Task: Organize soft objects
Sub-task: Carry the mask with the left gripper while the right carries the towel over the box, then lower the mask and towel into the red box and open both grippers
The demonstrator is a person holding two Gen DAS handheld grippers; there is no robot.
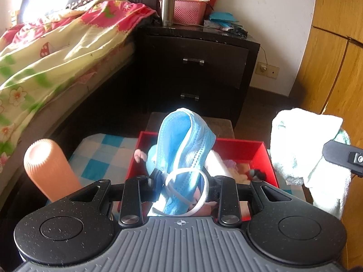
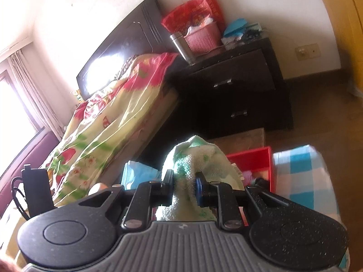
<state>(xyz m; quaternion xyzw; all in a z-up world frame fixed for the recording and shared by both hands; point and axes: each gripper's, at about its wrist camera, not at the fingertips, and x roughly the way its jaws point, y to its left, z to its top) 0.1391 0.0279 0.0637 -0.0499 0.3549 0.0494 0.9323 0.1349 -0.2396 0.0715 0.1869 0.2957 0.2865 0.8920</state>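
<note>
My left gripper (image 1: pixel 183 181) is shut on a blue face mask (image 1: pixel 186 136), which stands up from the jaws with its white ear loop (image 1: pixel 188 188) hanging over them. Below and behind it lies an open red box (image 1: pixel 240 149) with soft items inside. To the right, a white and green towel (image 1: pixel 295 140) hangs in the air from a black finger (image 1: pixel 340 156) of my right gripper. In the right wrist view, my right gripper (image 2: pixel 185 181) is shut on that towel (image 2: pixel 195 154), bunched between the pads. The red box (image 2: pixel 254 156) is just beyond it, and the mask (image 2: pixel 140 172) shows at left.
The box rests on a blue checkered cloth (image 1: pixel 102 156). An orange ribbed cylinder (image 1: pixel 47 167) stands at its left. A bed with a floral quilt (image 1: pixel 45 56) runs along the left. A dark nightstand (image 1: pixel 199 63) carries a pink basket (image 1: pixel 188 11) and a steel flask (image 1: pixel 168 6). A wooden wardrobe (image 1: pixel 335 45) is on the right.
</note>
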